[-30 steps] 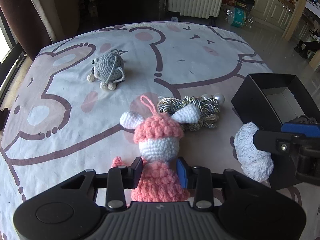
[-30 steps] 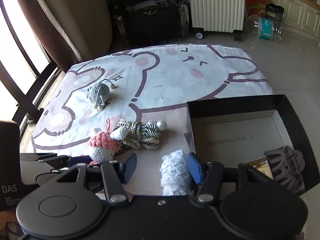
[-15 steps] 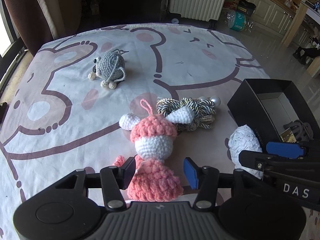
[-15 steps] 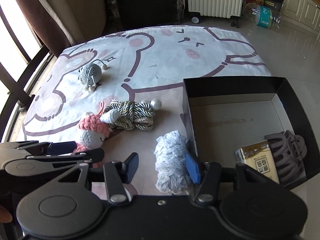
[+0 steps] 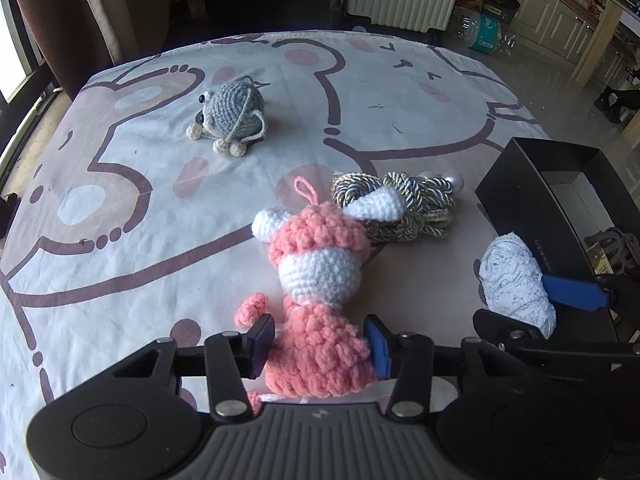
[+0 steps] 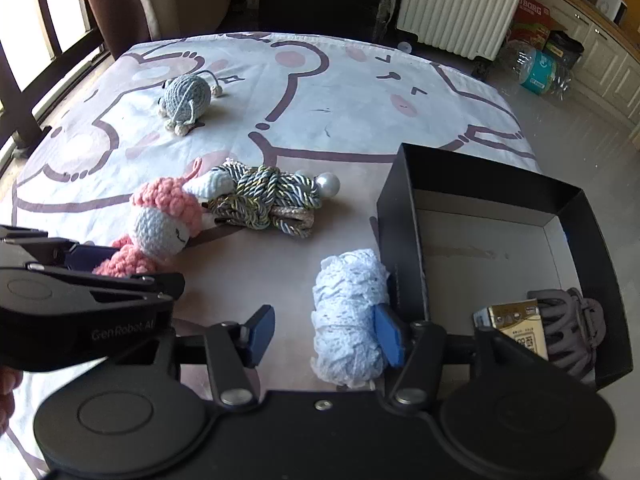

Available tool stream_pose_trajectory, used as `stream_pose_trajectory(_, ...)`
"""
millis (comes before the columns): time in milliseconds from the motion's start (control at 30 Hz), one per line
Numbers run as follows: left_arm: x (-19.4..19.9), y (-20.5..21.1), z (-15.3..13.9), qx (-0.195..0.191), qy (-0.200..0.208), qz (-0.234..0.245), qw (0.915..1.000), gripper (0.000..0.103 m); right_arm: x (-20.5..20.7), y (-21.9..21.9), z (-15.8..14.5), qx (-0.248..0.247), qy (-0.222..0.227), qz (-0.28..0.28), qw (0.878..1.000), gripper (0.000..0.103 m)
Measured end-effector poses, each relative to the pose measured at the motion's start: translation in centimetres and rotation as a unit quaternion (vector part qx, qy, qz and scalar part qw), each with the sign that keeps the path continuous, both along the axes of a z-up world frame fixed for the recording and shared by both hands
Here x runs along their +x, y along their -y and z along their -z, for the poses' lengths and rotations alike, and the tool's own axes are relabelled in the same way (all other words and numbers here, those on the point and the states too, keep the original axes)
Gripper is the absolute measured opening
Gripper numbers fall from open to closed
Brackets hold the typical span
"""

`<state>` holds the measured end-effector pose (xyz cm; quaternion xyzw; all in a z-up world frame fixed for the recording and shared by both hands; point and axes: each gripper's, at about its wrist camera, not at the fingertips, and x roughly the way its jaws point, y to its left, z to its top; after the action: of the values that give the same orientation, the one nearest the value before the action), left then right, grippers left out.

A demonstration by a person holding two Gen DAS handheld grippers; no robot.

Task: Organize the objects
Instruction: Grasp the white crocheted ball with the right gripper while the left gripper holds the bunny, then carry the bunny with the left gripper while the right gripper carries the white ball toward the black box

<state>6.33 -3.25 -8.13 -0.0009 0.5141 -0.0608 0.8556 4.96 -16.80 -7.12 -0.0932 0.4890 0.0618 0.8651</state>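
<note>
A pink and white crochet doll (image 5: 320, 264) lies on the cartoon bedsheet (image 5: 120, 208). My left gripper (image 5: 320, 344) has its closing jaws around the doll's fluffy skirt, and both pads touch it. The same gripper shows at the left edge of the right wrist view (image 6: 80, 280). A white lace roll (image 6: 348, 312) lies beside the black box (image 6: 400, 232). My right gripper (image 6: 324, 334) straddles the roll with its jaws opening. Its right pad rests against the roll and its left pad stands clear. The roll (image 5: 516, 280) also shows in the left wrist view.
A grey crochet mouse (image 5: 234, 112) sits further back on the sheet. A twisted rope bundle with a pearl (image 5: 400, 204) lies just behind the doll's head. The box holds a grey hair claw (image 6: 568, 324) and a small gold carton (image 6: 520, 328). Beyond the bed are a radiator and a tiled floor.
The left jaws eased off their tight squeeze on the doll's skirt, then narrowed slightly. The right gripper sank and rolled, coming closer over the lace roll.
</note>
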Motion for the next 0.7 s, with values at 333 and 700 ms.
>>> stream_pose_trajectory(333,-0.9,-0.7,-0.5,-0.001,-0.007,0.008,0.9999,0.047,-0.4,-0.4,0.3,-0.061,0.029,-0.020,0.998,0.028)
stream_pose_trajectory(700,-3.7,-2.7,-1.3,0.002,-0.032,0.035,0.9989,0.046,-2.6,0.4,-2.4,0.084,-0.032,-0.055,0.994,0.025)
